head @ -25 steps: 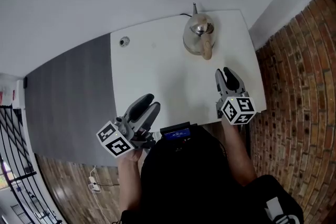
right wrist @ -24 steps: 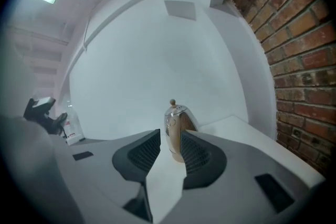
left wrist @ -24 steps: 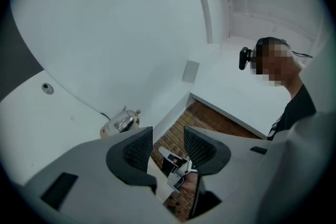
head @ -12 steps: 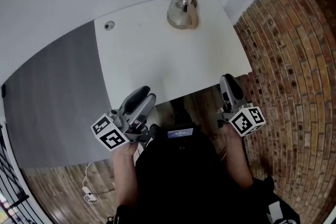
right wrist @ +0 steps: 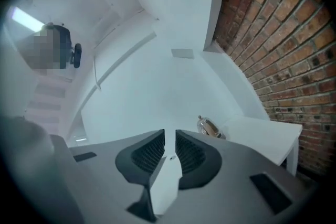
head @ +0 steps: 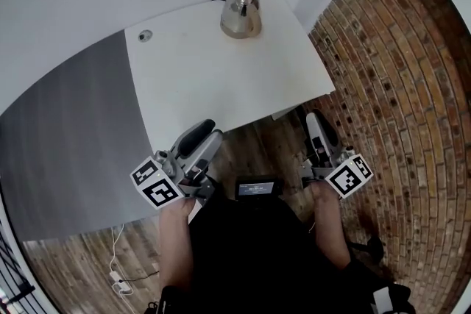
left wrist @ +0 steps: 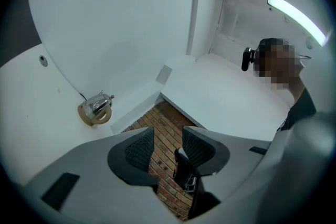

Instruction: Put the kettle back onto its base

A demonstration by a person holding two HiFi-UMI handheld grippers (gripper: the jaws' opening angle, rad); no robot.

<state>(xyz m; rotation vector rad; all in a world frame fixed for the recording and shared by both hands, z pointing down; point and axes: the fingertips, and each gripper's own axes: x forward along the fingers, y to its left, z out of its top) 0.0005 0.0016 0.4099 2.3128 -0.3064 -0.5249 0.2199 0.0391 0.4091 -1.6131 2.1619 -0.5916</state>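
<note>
Shiny metal kettle [head: 241,11], matt white table [head: 221,77]

1. One kettle [head: 240,11] up there, twelve o'clock on the table.
2. One white table [head: 221,92], that's the lot.
3. One round hole [head: 144,35] in the tabletop, ten o'clock corner.
4. Two grippers: left gripper [head: 209,131] at seven o'clock, right gripper [head: 316,119] at four, both sets of jaws just narrowing, nothing between them.
5. One small screen [head: 256,189], six o'clock.
6. One brick wall [head: 397,84], three o'clock.
</note>
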